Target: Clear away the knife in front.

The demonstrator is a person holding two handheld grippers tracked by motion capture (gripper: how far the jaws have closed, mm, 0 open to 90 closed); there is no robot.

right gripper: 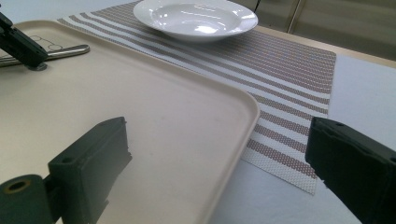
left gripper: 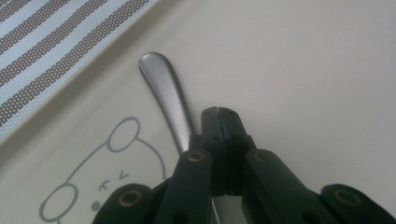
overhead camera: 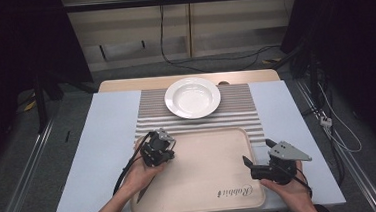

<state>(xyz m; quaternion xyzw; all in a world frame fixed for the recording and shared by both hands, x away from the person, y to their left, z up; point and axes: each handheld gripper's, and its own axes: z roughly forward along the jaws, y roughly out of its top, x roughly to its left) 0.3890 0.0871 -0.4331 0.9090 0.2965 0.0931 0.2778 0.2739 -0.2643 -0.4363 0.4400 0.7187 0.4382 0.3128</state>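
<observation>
My left gripper (left gripper: 218, 112) has its jaws pinched together on the spoon (left gripper: 164, 88) on the tray (left gripper: 303, 70), while my right gripper (right gripper: 219, 154) gapes wide.

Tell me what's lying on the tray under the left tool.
A metal utensil handle lies on the beige tray, beside a printed bear drawing. The left tool, its tips closed together, sits over the handle's lower part, so the utensil's working end is covered and cannot be identified.

Tray (overhead camera: 206, 177): beige, grey bear outline at its left edge. Mat (overhead camera: 236, 110): brown-and-white stripes. Plate (overhead camera: 193, 97): white. Spoon handle (left gripper: 166, 95): silver. Table (overhead camera: 105, 137): pale blue-grey.
</observation>
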